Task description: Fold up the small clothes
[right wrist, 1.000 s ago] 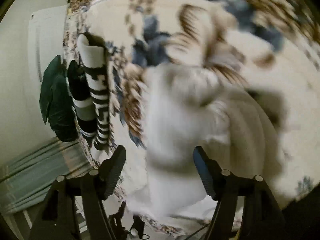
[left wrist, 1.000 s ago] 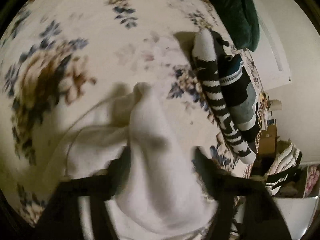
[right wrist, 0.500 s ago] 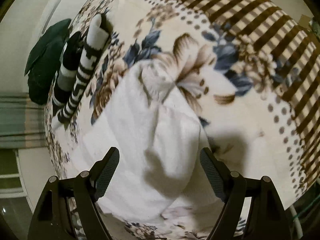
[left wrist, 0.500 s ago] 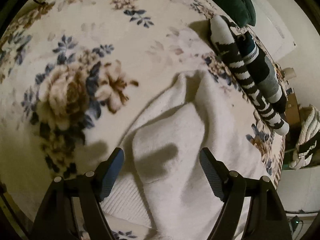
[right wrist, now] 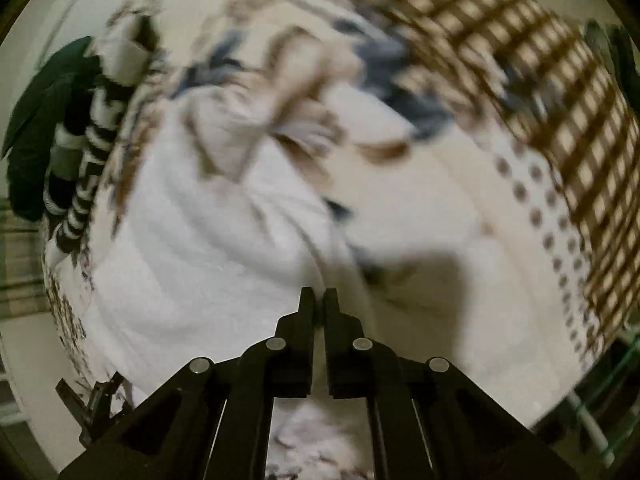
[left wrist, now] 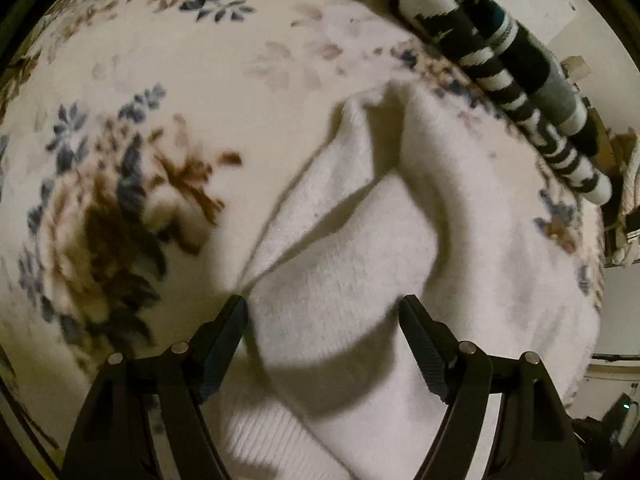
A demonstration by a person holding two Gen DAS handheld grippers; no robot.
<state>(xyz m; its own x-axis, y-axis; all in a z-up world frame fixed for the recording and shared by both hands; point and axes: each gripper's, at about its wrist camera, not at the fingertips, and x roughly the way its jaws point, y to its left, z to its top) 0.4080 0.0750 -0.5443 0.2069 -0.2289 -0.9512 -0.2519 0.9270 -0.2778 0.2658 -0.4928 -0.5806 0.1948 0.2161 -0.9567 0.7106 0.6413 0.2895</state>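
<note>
Floral blanket (left wrist: 168,92) spread wide, pale wall (right wrist: 32,80) behind.
On it, near the middle, white sock (left wrist: 360,264) lying rumpled; along the far edge, black-and-white patterned socks (left wrist: 516,100) beside a dark green cushion (right wrist: 32,128). Left gripper (left wrist: 323,320) spread over the sock; right gripper (right wrist: 319,300) pressed together at its edge, a pinch unclear through blur.

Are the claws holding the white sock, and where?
The left claw is open, holding nothing. The right claw is shut at the white sock's edge; blur hides whether it pinches fabric.
</note>
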